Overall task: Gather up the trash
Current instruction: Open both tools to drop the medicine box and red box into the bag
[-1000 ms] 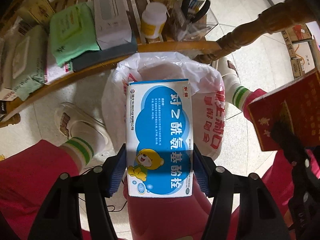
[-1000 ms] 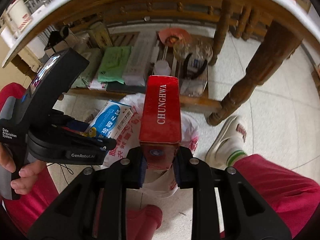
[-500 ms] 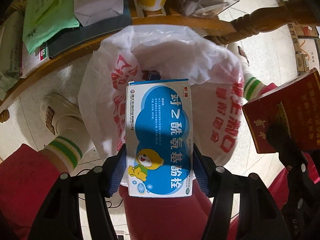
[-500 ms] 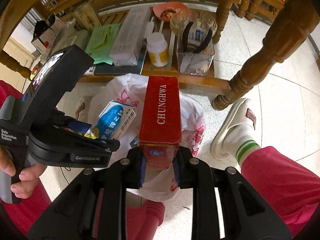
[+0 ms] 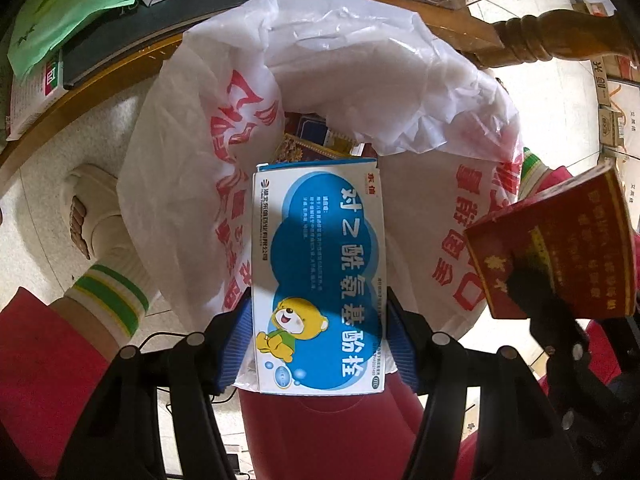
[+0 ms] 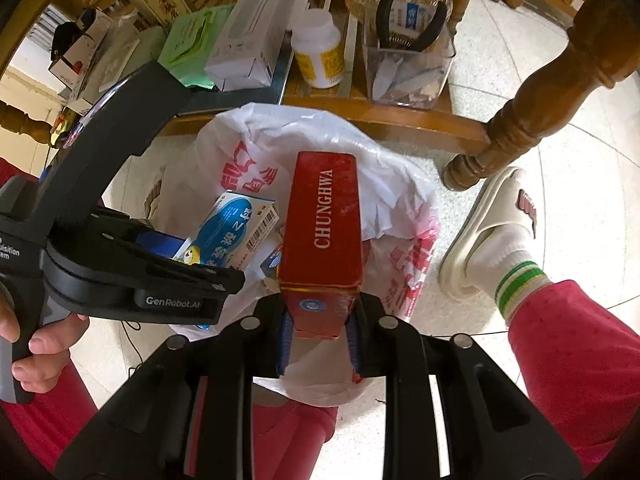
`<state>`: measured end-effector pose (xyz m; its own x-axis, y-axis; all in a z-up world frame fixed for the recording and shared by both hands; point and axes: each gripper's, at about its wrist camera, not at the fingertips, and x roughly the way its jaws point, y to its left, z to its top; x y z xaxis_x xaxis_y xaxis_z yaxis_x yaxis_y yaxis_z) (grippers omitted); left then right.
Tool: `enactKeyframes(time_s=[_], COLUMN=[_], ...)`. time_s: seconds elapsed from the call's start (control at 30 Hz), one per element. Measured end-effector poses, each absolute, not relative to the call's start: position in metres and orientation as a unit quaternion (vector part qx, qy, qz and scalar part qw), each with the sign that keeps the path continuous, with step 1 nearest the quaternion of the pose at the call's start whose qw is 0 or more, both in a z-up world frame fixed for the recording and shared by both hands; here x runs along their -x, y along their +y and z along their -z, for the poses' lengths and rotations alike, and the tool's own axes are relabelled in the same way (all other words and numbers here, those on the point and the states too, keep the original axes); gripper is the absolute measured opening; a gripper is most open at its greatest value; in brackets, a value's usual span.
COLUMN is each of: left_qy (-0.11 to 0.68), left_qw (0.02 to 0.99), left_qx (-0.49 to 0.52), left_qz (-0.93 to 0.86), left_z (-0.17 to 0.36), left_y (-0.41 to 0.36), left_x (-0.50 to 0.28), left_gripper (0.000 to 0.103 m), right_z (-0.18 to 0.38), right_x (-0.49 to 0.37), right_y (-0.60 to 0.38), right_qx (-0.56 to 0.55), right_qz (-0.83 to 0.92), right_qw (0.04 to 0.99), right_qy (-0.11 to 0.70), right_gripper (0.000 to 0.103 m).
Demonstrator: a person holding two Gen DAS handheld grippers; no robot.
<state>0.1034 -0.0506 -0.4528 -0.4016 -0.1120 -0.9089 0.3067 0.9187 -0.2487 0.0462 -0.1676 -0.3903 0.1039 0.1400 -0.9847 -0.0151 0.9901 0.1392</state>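
Observation:
My left gripper (image 5: 318,344) is shut on a blue and white medicine box (image 5: 318,264) with a cartoon bear, held just above the open mouth of a white plastic trash bag (image 5: 360,68) with red print. My right gripper (image 6: 320,332) is shut on a red CHUNGHWA carton (image 6: 324,224), held over the same bag (image 6: 392,192). The medicine box (image 6: 236,228) and left gripper (image 6: 188,276) show at the left of the right wrist view. The red carton (image 5: 556,248) shows at the right of the left wrist view. Other boxes (image 5: 316,142) lie inside the bag.
A low wooden shelf (image 6: 360,116) behind the bag carries a white bottle (image 6: 318,54), a clear container with pliers (image 6: 408,56), a white box (image 6: 252,32) and green packs (image 6: 192,36). A turned table leg (image 6: 532,108) stands right. Slippered feet (image 6: 492,228) flank the bag.
Both grippers have moved down and forward towards the bag with their boxes still held. The bag's mouth now fills much more of both views.

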Motion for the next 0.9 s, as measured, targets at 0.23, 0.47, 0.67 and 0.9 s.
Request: enactKeyframes(time_s=[0.23, 0.47, 0.67, 0.9], left_qy=[0.819, 0.814, 0.812, 0.800], left_qw=[0.538, 0.544, 0.551, 0.573], left_qx=[-0.060, -0.076, -0.080, -0.090], left_qz=[0.190, 0.187, 0.177, 0.153], left_z=[0.456, 0.451, 0.447, 0.436], left_y=[-0.050, -0.049, -0.043, -0.035], left_x=[-0.106, -0.105, -0.104, -0.098], left_gripper=[0.073, 0.080, 0.081, 0.082], right_z=[0.393, 0.394, 0.392, 0.389], right_x=[-0.046, -0.046, -0.045, -0.042], right_y=[-0.166, -0.162, -0.161, -0.161], right_qx=[-0.048, -0.047, -0.048, -0.054], right_qz=[-0.056, -0.061, -0.063, -0.064], right_qw=[0.737, 0.735, 0.736, 0.737], right_qy=[0.671, 0.674, 0.672, 0.671], right_gripper=[0.022, 0.027, 0.031, 0.036])
